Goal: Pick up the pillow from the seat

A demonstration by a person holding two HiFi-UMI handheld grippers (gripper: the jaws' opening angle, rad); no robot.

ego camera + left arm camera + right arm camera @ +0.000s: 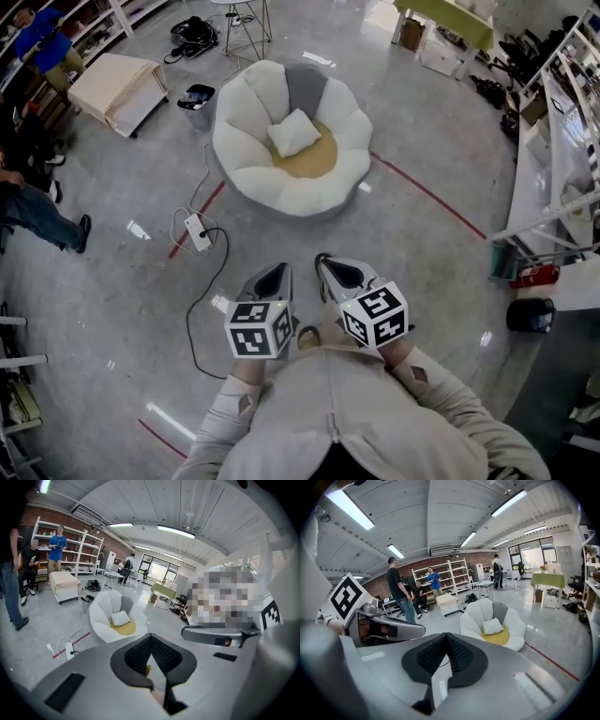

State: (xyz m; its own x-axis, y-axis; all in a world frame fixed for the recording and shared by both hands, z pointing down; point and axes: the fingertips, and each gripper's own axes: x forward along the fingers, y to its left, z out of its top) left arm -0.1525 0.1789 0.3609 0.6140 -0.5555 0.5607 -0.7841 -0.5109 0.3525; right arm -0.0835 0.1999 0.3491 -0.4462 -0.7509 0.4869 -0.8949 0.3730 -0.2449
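**Pillow on the seat, both grippers shut and empty**

Head view. Looks steeply down on a white pillow lying at the back edge of the yellow middle of the round white seat, with nothing touching it. Puts the left gripper and the right gripper side by side low in the picture, well apart from the seat and aimed toward it, over grey floor. Catches a white power strip with its cable on the floor, left of the grippers, just beside a red floor line.

Left gripper view. Shows the jaws pressed together to a point, with nothing between them. Places seat and pillow beyond the tips, up and to the left, well apart from them.

Right gripper view. Shows the jaws closed in the same way, gripping nothing. Sets seat and pillow past the tips, to the right. Takes in people near white shelves at the far brick wall.
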